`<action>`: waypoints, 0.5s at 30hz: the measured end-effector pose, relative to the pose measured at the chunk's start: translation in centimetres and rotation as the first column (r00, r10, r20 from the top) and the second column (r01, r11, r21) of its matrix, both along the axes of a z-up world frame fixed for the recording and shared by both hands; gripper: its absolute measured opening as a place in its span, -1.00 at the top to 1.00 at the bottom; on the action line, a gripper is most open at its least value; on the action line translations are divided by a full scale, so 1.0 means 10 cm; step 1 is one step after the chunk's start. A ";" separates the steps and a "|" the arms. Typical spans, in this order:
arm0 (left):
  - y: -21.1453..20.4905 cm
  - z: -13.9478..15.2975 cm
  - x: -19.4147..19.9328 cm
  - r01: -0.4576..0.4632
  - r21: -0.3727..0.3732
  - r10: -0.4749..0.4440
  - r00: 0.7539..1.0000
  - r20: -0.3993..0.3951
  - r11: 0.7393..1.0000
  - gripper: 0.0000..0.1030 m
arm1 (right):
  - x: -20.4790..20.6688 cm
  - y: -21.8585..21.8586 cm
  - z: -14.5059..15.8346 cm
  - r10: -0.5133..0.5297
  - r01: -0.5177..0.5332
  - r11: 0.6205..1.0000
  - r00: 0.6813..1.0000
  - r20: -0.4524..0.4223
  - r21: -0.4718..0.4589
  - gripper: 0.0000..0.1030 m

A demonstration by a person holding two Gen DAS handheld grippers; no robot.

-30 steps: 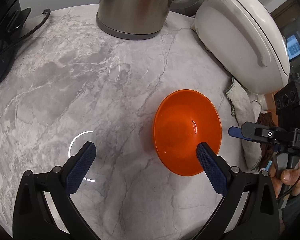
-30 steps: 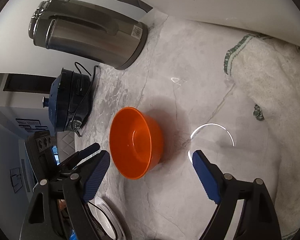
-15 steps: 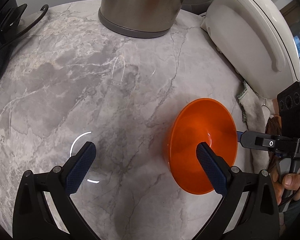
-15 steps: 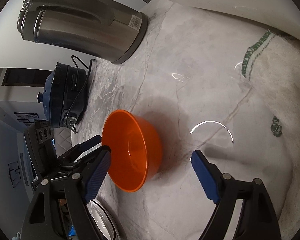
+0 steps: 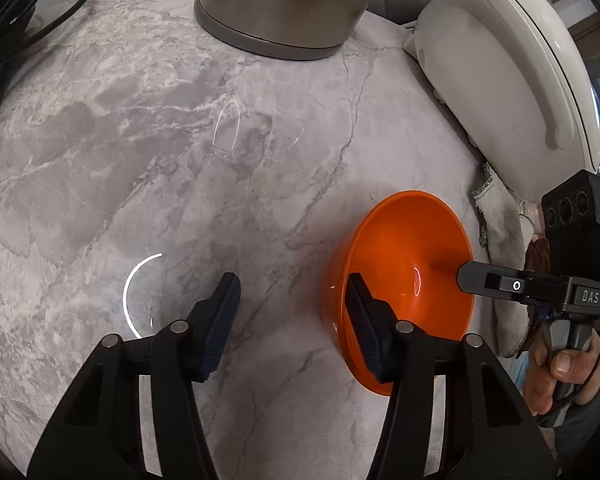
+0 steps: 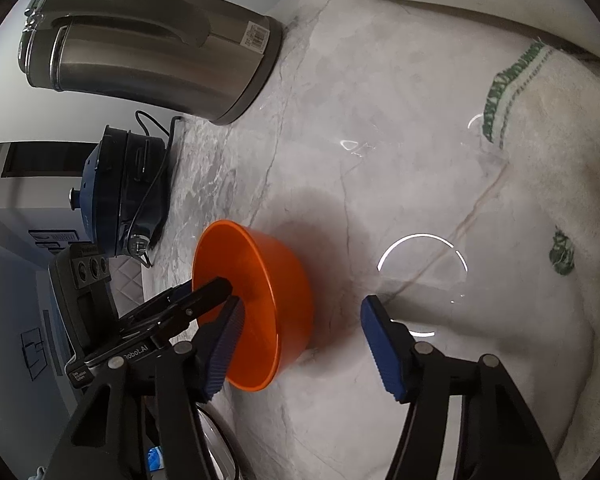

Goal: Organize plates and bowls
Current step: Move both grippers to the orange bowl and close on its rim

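**Both tools at the orange bowl's rim**

An orange bowl (image 5: 396, 280) stands on the grey marble bench (image 5: 140, 140), between the steel kettle (image 5: 284, 0) at the back and the white cloth (image 6: 540, 200) at the side, apart from both. A white appliance (image 5: 520, 80) sits beside the cloth.

The left tool (image 5: 292, 320) points steeply down at the bench. Its jaws have just been closing, and its right finger (image 5: 364, 328) stands over the bowl's near rim while the other is over bare marble; nothing is pinched between them, so it is released.

The right tool (image 6: 300, 344) reaches in from the opposite side, with a hand (image 5: 556, 376) on its grip. Its jaws have also just been closing. Its left finger (image 6: 224, 344) lies inside the bowl and the other is outside, past the wall, clear of it. The wall sits between them ungripped, so this tool is released too.

A dark blue appliance (image 6: 120, 192) with a cord stands behind the kettle.
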State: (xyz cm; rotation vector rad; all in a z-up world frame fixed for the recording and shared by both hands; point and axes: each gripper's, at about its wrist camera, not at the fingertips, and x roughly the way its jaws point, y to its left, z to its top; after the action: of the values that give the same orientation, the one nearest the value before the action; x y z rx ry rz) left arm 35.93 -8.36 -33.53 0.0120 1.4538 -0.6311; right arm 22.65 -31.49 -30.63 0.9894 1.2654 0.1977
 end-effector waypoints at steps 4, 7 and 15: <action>0.01 -0.01 -0.02 0.005 0.000 -0.005 1.000 -0.002 1.000 0.02 | 0.01 0.00 -0.03 0.000 0.000 1.000 1.000 -0.008 0.006 -0.16; 0.00 -0.01 -0.02 0.011 -0.002 -0.011 1.000 -0.009 1.000 0.29 | 0.01 0.00 -0.05 -0.005 0.005 1.000 1.000 -0.015 0.012 0.01; -0.14 0.04 -0.06 0.044 -0.022 -0.045 0.999 -0.014 0.999 0.83 | 0.07 0.05 -0.06 0.002 -0.002 0.999 1.000 -0.007 0.037 0.53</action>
State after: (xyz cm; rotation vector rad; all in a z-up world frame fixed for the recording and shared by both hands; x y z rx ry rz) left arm 35.35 -9.73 -33.10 0.0231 1.4637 -0.6846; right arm 23.32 -31.00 -31.19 1.0209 1.2732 0.2202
